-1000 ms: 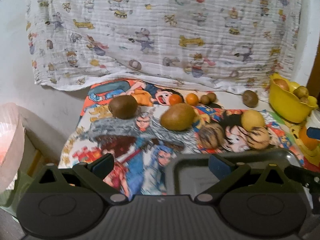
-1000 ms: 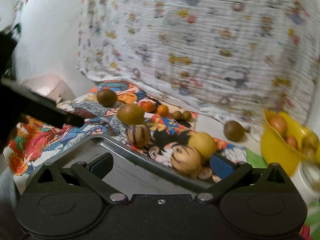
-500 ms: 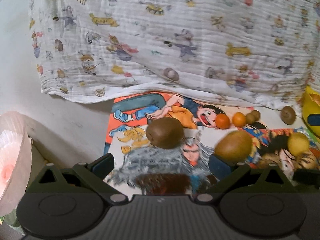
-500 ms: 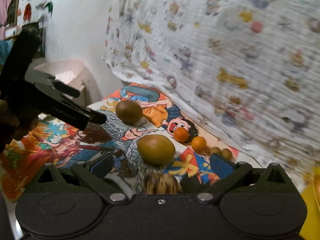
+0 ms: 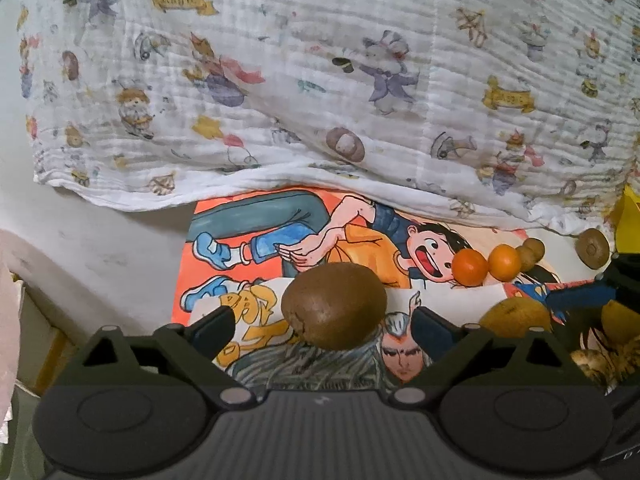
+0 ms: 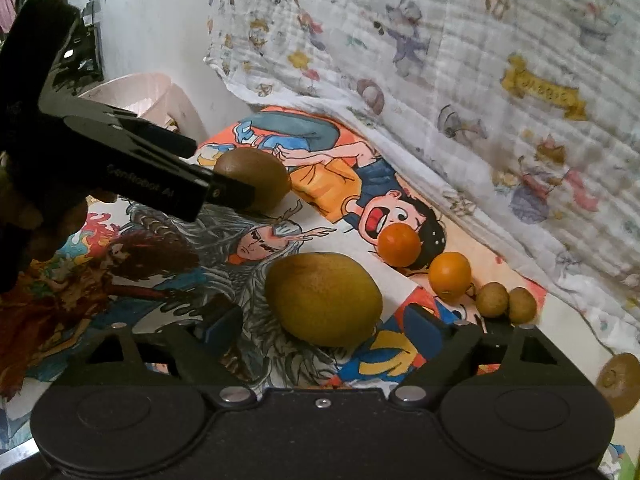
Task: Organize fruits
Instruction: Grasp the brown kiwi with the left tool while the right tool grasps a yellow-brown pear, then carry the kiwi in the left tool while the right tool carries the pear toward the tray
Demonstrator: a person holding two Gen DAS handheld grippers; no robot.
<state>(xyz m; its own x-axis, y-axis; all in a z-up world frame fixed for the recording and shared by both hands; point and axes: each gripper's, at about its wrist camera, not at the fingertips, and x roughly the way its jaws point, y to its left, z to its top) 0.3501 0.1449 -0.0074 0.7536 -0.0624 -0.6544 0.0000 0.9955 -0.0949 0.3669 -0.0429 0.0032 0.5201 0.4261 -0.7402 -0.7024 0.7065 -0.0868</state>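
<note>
The left gripper straddles a brown kiwi-like fruit lying on the cartoon-print cloth, its jaws spread wide with a gap on each side, so nothing is gripped yet. The right gripper brackets a yellow-green lemon-like fruit the same way, pads apart from the skin. Both sets of jaws have just been closing a little, each with its fruit between them (probably the start of a double pick). Straddling each fruit across its short axis likely gives the pads the flattest purchase.

Beyond the lemon-like fruit sit 2 small oranges, touching or nearly so, then 2 small brown round fruits side by side, and another kiwi well apart at the right edge. A patterned muslin cloth hangs behind.

Compared with 1 second earlier, both cameras are much nearer the fruit and lower: the metal tray and the yellow bowl of fruit have dropped out of view, and each target now fills the space between its fingers.
</note>
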